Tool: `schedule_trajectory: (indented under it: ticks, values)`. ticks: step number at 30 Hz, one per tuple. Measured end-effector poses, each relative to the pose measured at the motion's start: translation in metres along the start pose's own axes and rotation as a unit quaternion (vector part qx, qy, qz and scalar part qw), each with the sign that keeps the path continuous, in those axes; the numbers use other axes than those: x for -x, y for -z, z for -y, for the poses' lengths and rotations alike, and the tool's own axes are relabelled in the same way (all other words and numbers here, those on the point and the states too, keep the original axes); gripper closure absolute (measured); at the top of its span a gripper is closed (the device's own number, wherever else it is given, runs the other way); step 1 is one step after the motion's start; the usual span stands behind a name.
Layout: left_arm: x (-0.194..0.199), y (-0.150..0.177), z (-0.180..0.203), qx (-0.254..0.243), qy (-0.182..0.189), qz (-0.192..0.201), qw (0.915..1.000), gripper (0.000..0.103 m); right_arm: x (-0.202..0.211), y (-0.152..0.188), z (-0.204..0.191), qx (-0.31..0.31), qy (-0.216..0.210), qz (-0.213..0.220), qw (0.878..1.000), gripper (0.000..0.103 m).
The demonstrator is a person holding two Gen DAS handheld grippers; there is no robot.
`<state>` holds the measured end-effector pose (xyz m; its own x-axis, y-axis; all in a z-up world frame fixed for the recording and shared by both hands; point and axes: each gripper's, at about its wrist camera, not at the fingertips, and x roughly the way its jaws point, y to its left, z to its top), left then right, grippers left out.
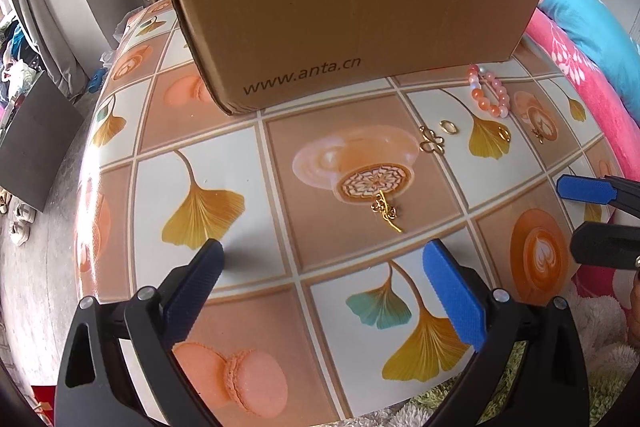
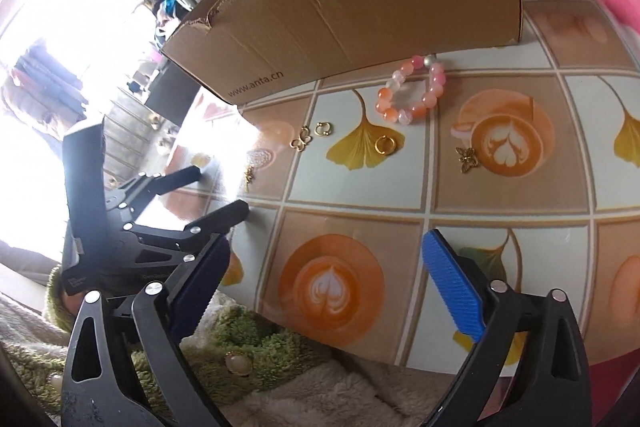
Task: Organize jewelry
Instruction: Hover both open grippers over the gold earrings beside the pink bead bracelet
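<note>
Right wrist: bead bracelet [image 2: 411,89] well beyond open right gripper [image 2: 326,251].

box [image 1: 352,15]: far on the table [image 1: 224,155]
bracelet [image 1: 489,91]: just near the box's right end
rings [image 1: 447,126]: near side of the bracelet, apart from it
clasp [image 1: 432,143]: left of the rings
butterfly charm [image 2: 467,159]: right of the rings
chain charm [image 1: 386,213]: nearest, left of all the rest
</note>
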<state>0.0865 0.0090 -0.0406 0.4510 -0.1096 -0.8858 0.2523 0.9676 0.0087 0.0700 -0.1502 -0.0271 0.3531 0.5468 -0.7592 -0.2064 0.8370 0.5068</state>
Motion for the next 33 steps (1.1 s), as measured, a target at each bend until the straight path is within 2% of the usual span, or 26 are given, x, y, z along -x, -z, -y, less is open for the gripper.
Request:
schedule_trajectory:
  ticks: [4, 11, 20, 29, 33]
  values:
    - [0.001, 0.002, 0.0, -0.001, -0.001, 0.003, 1.0, 0.005, 0.0, -0.002, 0.005, -0.013, -0.004, 0.004, 1.0, 0.008]
    - [0.001, 0.002, 0.0, 0.0, -0.003, 0.004, 1.0, 0.005, -0.005, -0.002, -0.003, 0.013, 0.025, -0.001, 1.0, 0.008]
    - [0.002, 0.004, 0.0, -0.003, -0.004, 0.016, 0.9999, 0.004, -0.01, -0.001, -0.003, 0.001, 0.01, 0.011, 1.0, 0.008]
    - [0.004, 0.005, -0.001, -0.007, -0.002, 0.024, 0.9997, 0.005, -0.017, -0.002, -0.019, 0.023, 0.055, 0.007, 0.998, 0.009]
    - [0.018, 0.006, -0.006, 0.009, 0.025, 0.051, 0.9983, 0.006, -0.013, -0.004, -0.023, 0.032, 0.068, 0.023, 0.997, 0.012]
